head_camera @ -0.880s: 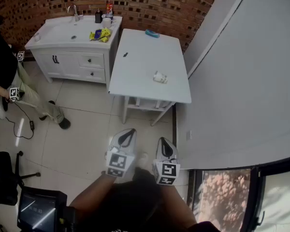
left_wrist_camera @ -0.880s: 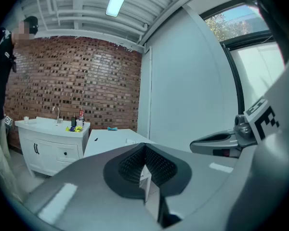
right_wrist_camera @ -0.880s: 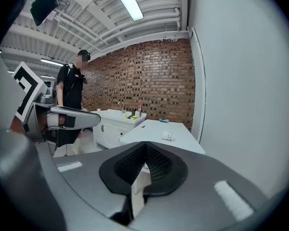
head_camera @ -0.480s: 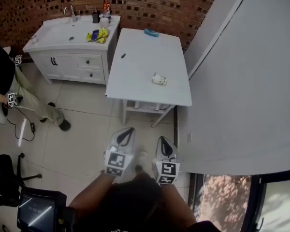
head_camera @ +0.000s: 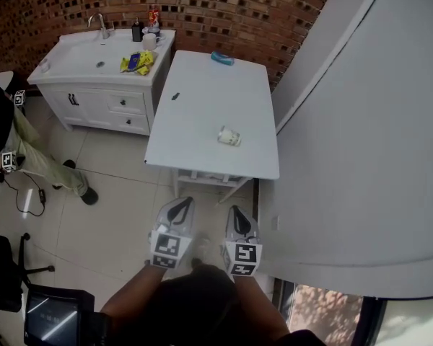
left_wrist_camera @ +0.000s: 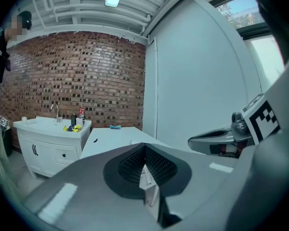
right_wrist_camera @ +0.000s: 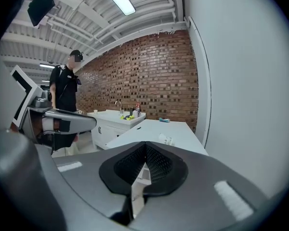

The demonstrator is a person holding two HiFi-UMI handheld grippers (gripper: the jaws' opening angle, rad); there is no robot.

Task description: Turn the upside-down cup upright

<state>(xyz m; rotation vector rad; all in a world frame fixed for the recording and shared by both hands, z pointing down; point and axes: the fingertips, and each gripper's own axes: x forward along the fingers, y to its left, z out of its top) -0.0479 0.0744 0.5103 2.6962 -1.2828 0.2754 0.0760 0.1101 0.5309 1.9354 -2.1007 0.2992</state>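
The white counter [head_camera: 202,99] is nearer than a moment ago, so the person is walking up. The cup [head_camera: 229,136] sits on its near right part, untouched. Left gripper [head_camera: 179,209] and right gripper [head_camera: 238,218] are pressed together, empty, well short of it.

My left gripper [head_camera: 180,206] and right gripper [head_camera: 237,213] side by side short of the table's [head_camera: 202,157] near edge, cup [head_camera: 229,136] on it near the right edge, small item [head_camera: 175,96] by its left edge, another item [head_camera: 221,58] at its far edge, sink cabinet [head_camera: 94,85] left of the table, brick wall [head_camera: 224,13] behind both.
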